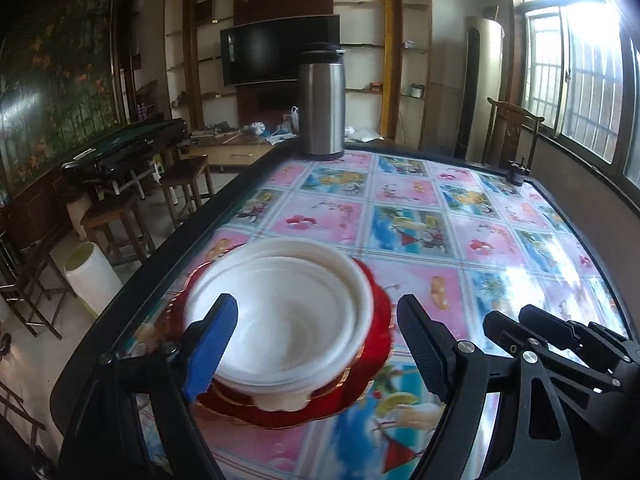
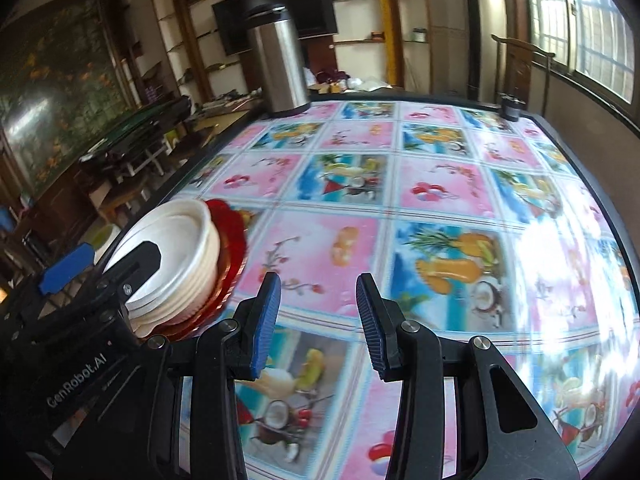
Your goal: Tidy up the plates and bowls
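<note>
A stack of white bowls (image 1: 280,316) sits on red plates (image 1: 376,320) near the table's left edge. My left gripper (image 1: 316,336) is open, its fingers either side of the stack above it, touching nothing that I can tell. The stack also shows in the right wrist view (image 2: 176,264), with the red plates (image 2: 232,236) under it. My right gripper (image 2: 318,320) is open and empty over the tablecloth, to the right of the stack. The left gripper's body fills the right wrist view's lower left.
The table (image 2: 440,200) has a glossy pink and blue patterned cloth. A steel thermos (image 1: 322,100) stands at its far edge. A small dark object (image 1: 517,172) sits at the far right corner. Stools and a white bin (image 1: 90,276) stand left of the table.
</note>
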{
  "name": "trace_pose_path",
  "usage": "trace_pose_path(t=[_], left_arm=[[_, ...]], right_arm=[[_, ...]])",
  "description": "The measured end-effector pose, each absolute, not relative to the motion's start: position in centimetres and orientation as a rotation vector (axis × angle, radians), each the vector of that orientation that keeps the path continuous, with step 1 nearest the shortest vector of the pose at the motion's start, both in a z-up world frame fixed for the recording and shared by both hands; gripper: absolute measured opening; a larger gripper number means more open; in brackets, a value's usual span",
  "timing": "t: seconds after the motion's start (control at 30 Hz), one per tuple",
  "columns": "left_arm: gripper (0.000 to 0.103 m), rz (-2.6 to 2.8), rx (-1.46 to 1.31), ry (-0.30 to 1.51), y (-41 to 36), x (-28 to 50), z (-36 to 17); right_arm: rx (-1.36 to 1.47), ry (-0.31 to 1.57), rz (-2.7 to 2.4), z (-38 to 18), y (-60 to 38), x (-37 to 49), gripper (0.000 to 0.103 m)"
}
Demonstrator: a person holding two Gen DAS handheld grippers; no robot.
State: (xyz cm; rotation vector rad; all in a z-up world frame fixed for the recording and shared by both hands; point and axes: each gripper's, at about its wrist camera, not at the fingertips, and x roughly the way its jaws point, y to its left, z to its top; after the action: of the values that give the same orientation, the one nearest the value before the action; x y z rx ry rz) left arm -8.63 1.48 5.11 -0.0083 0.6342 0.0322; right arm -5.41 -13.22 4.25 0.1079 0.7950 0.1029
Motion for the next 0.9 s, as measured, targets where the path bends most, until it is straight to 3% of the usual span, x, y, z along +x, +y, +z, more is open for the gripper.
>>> trace_pose_path(t=[0.9], left_arm=[[0.088, 0.087, -0.013, 0.649, 5.0, -8.6, 4.3]], right_arm=[[0.058, 0.855, 0.148, 3.2, -9.4, -5.0, 0.039]])
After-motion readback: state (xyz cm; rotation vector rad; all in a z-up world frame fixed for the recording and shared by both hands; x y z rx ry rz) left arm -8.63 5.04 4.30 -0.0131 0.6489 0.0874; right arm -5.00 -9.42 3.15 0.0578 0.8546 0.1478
